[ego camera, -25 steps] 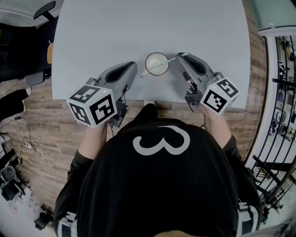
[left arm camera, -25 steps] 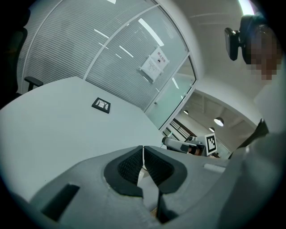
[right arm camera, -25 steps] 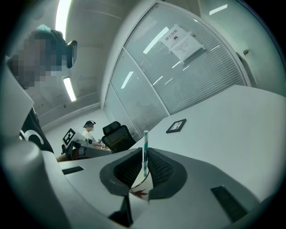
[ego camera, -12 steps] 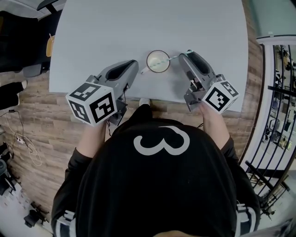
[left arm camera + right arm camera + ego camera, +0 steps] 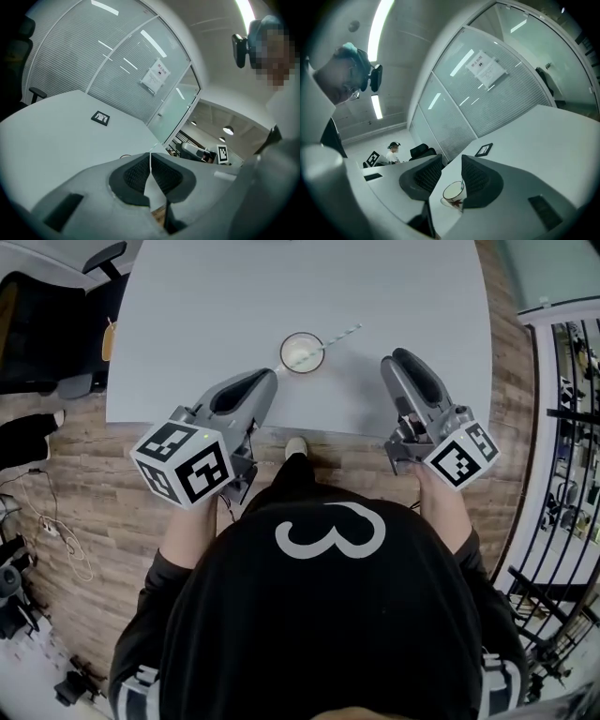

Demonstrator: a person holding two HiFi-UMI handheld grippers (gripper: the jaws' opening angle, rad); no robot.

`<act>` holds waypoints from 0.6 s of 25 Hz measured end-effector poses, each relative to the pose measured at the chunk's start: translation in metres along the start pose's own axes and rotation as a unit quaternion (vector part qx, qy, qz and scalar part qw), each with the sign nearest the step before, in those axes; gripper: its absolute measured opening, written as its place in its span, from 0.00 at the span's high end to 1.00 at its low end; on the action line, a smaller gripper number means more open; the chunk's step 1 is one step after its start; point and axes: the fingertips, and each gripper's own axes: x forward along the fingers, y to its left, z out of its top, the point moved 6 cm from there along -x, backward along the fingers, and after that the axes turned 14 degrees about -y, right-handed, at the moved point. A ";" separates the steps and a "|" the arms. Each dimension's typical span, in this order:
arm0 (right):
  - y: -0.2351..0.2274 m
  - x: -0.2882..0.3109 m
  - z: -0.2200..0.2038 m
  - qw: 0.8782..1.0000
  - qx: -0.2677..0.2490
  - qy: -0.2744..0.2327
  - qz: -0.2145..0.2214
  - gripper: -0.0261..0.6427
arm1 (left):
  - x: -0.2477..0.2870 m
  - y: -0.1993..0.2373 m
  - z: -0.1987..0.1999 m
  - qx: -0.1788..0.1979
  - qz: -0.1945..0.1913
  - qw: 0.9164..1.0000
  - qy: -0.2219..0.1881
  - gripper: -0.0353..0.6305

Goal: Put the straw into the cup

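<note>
A white cup (image 5: pixel 302 352) with a red leaf print stands on the grey table (image 5: pixel 187 306), near its front edge. A striped straw (image 5: pixel 342 336) sits in it and leans out to the upper right. My right gripper (image 5: pixel 396 364) hovers right of the cup, apart from the straw; its jaws are closing slightly with nothing between them. In the right gripper view the cup (image 5: pixel 453 192) shows through the gap of that gripper (image 5: pixel 451 161), the straw (image 5: pixel 462 183) mostly hidden by a finger. My left gripper (image 5: pixel 266 376) is shut and empty, just below-left of the cup; its pads meet (image 5: pixel 150 157).
A small black-framed marker card (image 5: pixel 100 117) lies farther out on the table (image 5: pixel 483 149). Dark office chairs (image 5: pixel 47 343) stand left of the table. A black railing (image 5: pixel 572 427) runs along the right. Wooden floor lies below the table's front edge (image 5: pixel 319 432).
My right gripper has let go of the straw, opened and drawn back to the right, away from the cup. The straw stays in the cup. The left gripper has shifted only slightly.
</note>
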 end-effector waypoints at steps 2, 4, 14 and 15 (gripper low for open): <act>0.014 -0.016 0.010 1.000 -0.006 -0.005 0.027 0.82 | -0.003 -0.019 -0.004 0.008 -0.006 1.000 -0.007 0.91; 0.029 -0.038 0.018 0.998 -0.007 -0.007 0.056 0.88 | -0.005 -0.042 -0.011 0.016 -0.012 1.000 -0.011 0.91; 0.068 -0.077 0.023 0.991 -0.010 0.019 0.130 0.92 | -0.018 -0.106 -0.019 0.053 -0.025 0.998 -0.007 0.91; 0.072 -0.093 0.025 0.991 -0.005 0.013 0.133 0.93 | -0.024 -0.122 -0.026 0.061 -0.027 0.998 -0.008 0.91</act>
